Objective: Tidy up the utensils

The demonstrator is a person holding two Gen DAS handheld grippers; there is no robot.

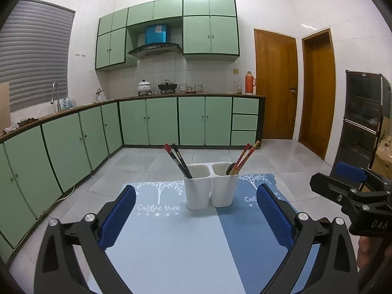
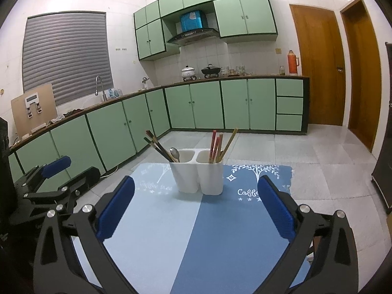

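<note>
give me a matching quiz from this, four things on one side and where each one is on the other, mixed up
Things:
1. dark chopsticks
2. red chopsticks
3. white holder
4. orange flask

Places:
a. on the counter
b. left compartment
c. on the blue mat
d. right compartment

Pairs: 1-b, 2-d, 3-c, 4-a
</note>
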